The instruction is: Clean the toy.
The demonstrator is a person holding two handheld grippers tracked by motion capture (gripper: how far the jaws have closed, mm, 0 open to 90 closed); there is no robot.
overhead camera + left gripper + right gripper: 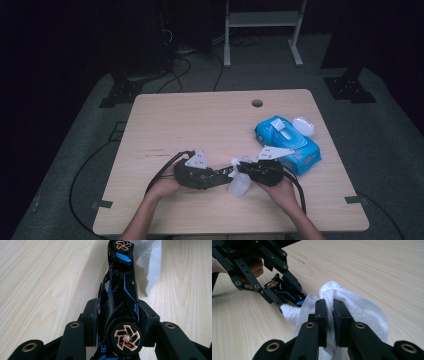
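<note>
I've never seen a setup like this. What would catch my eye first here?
Probably the black toy car with blue stripes and copper wheels, clamped on its side in the left gripper near the table's front edge. Right against its nose, the right gripper pinches a bunched white wipe. Behind them, at the table's right, lies a bright blue wipes pack with its lid flipped open.

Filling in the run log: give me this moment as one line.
left gripper: shut on toy car | right gripper: shut on wipe | wipe at car's front end | wipe pack: open, on table
</note>
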